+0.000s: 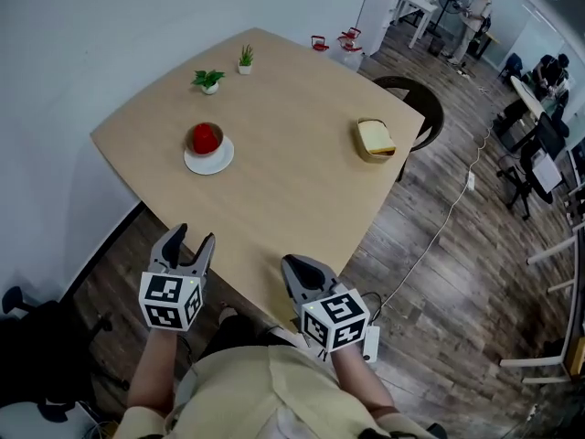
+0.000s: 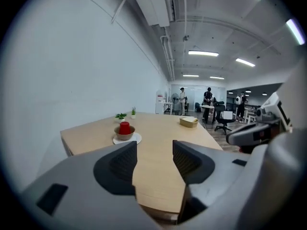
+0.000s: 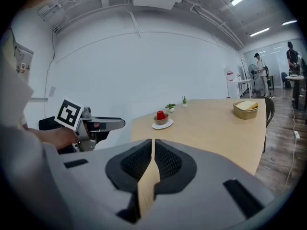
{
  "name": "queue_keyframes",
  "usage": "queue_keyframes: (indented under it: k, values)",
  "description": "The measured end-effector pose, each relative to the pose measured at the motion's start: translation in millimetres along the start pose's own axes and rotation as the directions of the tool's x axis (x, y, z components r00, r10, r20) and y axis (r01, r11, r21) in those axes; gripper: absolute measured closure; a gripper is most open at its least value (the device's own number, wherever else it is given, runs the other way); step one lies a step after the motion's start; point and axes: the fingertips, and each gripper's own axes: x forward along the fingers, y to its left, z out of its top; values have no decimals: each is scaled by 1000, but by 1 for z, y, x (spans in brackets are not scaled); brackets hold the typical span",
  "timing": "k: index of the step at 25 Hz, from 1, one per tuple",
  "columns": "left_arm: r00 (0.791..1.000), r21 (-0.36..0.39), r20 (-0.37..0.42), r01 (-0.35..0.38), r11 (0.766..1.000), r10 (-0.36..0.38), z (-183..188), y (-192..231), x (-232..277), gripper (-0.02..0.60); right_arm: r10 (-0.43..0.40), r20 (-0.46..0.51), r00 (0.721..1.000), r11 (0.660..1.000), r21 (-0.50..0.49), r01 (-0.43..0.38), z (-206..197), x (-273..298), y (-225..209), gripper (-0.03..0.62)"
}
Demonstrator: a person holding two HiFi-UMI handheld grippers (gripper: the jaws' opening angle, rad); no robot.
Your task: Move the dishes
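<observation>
A white plate (image 1: 219,162) lies on the left part of the wooden table (image 1: 292,181); on it stands a brown bowl (image 1: 206,141) with a red cup (image 1: 205,138) inside. A tan square dish (image 1: 375,141) with something pale in it rests near the right edge. My left gripper (image 1: 195,236) hovers open and empty at the table's near-left edge. My right gripper (image 1: 289,263) is shut and empty at the near edge. The left gripper view shows the plate (image 2: 135,138), cup (image 2: 124,127) and tan dish (image 2: 188,121) far beyond the open gripper (image 2: 153,147). The right gripper (image 3: 153,143) faces the plate (image 3: 162,125) and tan dish (image 3: 245,109).
Two small potted plants (image 1: 208,80) (image 1: 245,58) stand at the table's far-left side. A dark chair (image 1: 416,99) is tucked in at the right edge. A white wall runs along the left. A cable (image 1: 439,231) trails over the wood floor; people and desks fill the background.
</observation>
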Motion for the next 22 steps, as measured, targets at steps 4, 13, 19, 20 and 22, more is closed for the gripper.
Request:
queue_keyframes:
  k: [4, 13, 19, 20, 22]
  values:
    - [1000, 21, 14, -27, 999, 27, 12, 19, 22, 348, -15, -12, 1000, 1000, 16, 15, -2, 7, -7, 577]
    - [1000, 60, -20, -12, 998, 13, 23, 73, 85, 342, -95, -24, 995, 994, 42, 96, 11, 49, -21, 577]
    - [999, 28, -51, 17, 999, -16, 19, 102, 122, 342, -124, -64, 990, 990, 58, 128, 14, 82, -25, 577]
    - [998, 28, -57, 24, 999, -22, 17, 105, 129, 342, -130, -69, 989, 989, 59, 134, 15, 86, -26, 577]
    - [998, 31, -62, 33, 999, -31, 16, 113, 143, 342, -144, -82, 986, 987, 62, 149, 15, 95, -28, 577]
